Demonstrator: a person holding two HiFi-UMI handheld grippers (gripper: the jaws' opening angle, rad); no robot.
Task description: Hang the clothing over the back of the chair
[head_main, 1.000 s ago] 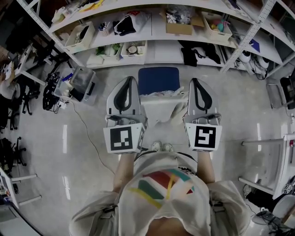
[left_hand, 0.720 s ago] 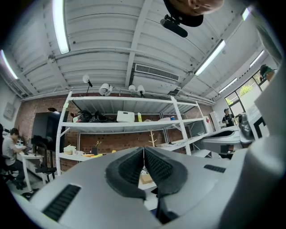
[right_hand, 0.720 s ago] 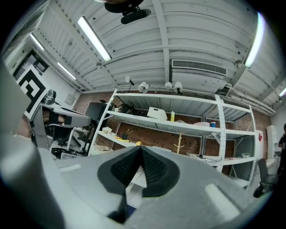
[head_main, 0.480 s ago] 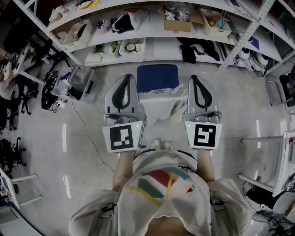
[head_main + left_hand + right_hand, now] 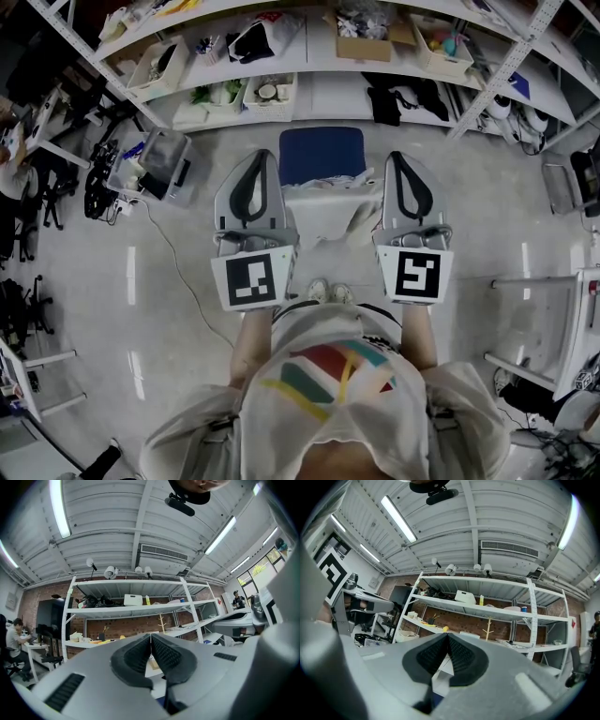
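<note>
A chair with a blue seat [image 5: 322, 156] stands on the floor in front of me. White clothing [image 5: 328, 202] lies draped over its back, with one fold hanging lower on the right. My left gripper [image 5: 265, 160] hovers over the left end of the chair back, held level and shut with nothing between its pads. My right gripper [image 5: 396, 162] is level over the right end, also shut and empty. In the left gripper view the jaw tips [image 5: 150, 635] meet, and in the right gripper view the tips [image 5: 447, 634] meet too. Neither gripper touches the clothing.
White shelving [image 5: 309, 89] with boxes, bins and dark garments runs behind the chair. A storage bin [image 5: 165, 162] and a cable sit on the floor at the left. A white table frame [image 5: 553, 328] stands at the right. My shoes [image 5: 328, 295] are just before the chair.
Both grippers hold still and stay shut. A dark object has come into the bottom left corner of the head view.
</note>
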